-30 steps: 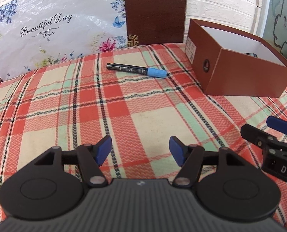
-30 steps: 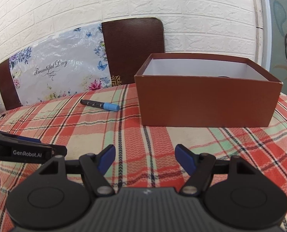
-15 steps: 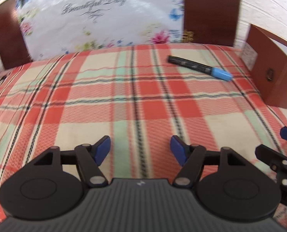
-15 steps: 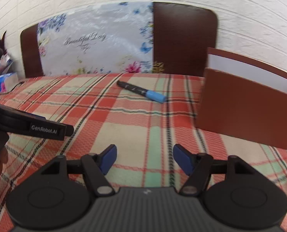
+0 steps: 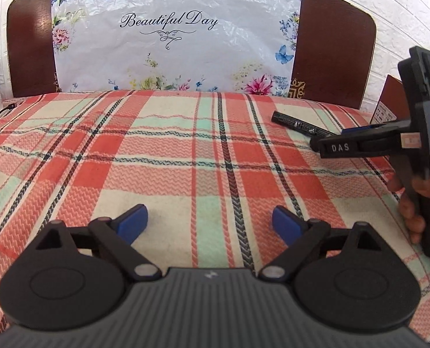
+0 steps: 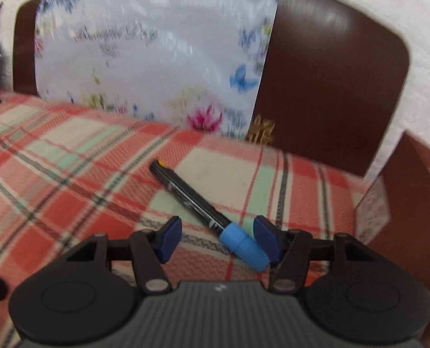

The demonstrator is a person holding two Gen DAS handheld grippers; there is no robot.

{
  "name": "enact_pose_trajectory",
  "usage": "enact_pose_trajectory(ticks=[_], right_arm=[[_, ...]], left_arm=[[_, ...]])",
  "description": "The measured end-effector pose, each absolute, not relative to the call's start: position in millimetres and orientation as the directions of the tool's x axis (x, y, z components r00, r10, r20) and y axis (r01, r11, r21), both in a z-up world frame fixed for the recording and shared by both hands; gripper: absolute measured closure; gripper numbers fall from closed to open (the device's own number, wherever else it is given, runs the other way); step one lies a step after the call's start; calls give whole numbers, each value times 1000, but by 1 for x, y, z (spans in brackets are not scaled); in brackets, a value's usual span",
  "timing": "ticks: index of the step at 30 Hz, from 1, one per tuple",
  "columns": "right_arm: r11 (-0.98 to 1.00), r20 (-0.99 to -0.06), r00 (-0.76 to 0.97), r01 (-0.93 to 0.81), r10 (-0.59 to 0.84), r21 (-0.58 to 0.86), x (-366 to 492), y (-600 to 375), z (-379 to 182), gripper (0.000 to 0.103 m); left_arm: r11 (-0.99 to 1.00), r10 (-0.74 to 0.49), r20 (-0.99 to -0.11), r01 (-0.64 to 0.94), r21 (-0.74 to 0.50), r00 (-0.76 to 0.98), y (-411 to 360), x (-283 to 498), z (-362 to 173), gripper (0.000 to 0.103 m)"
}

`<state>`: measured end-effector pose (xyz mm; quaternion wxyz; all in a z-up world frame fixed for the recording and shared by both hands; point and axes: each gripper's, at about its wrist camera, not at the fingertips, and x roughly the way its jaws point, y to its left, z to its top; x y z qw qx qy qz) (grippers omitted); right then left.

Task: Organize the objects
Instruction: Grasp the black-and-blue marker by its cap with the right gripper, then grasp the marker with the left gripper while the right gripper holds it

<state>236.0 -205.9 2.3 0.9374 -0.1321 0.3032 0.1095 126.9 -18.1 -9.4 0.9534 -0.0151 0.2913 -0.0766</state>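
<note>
a: so, where is the marker (image 6: 197, 203)?
b: flat on the plaid cloth (image 6: 70, 174), its blue cap between the right gripper (image 6: 219, 239) pads; the jaws are closing, the cap just beside the right-hand pad.
a: and the left gripper (image 5: 209, 221)?
b: opening wide over bare cloth, holding nothing.

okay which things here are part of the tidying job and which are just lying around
Part of the job: marker with blue cap, between the closing jaws of the right gripper; brown box.

Just there: floral plastic sheet, brown headboard, plaid cloth.
</note>
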Motion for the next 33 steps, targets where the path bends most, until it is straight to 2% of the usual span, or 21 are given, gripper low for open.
enact_pose_trajectory(ticks=[1,3,5,9,13,15,19,21,25,26,28,29,33], right_arm=[[944,-594,792,-291,145,-158,237,-210,2,47],[944,-617,767,-310,177,-114,231,-213,3,73],[939,-634,750,-328,190,-106,216,-212,5,83],[942,-647,731,-330,216,-59,168,-222,7,83],[945,-660,686,-305,305,120,111,-253,11,83],[937,-658,668,-277,347,214,86,-271,10,83],[898,-623,658,-212,422,385,55,-299,5,83],[883,-604,664,-199,441,425,48,-304,3,83],[863,-586,664,-192,465,467,51,-309,1,83],[855,-578,663,-193,475,481,51,-312,-1,83],[842,-564,665,-193,490,505,50,-316,-3,83],[835,-555,666,-195,498,514,49,-318,-4,83],[827,-522,691,-202,499,524,44,-326,-2,83]], left_arm=[[988,-156,-553,138,-74,818,-17,127,-9,9],[988,-157,-552,137,-78,819,-17,128,-10,9],[988,-156,-552,136,-77,819,-18,129,-10,9],[986,-165,-552,141,-86,818,-15,130,-11,9],[987,-159,-572,151,-62,805,-19,131,-9,8],[987,-149,-605,150,-50,782,-26,130,-4,12],[932,-361,-652,266,-244,666,-51,115,19,21],[900,-434,-677,322,-293,594,-74,109,29,24],[880,-468,-768,310,-359,437,-115,115,21,27],[890,-451,-775,294,-350,442,-120,115,19,28],[900,-425,-779,307,-309,461,-132,113,19,49],[900,-424,-784,313,-305,454,-136,114,18,74],[876,-476,-769,306,-372,428,-145,119,26,79]])
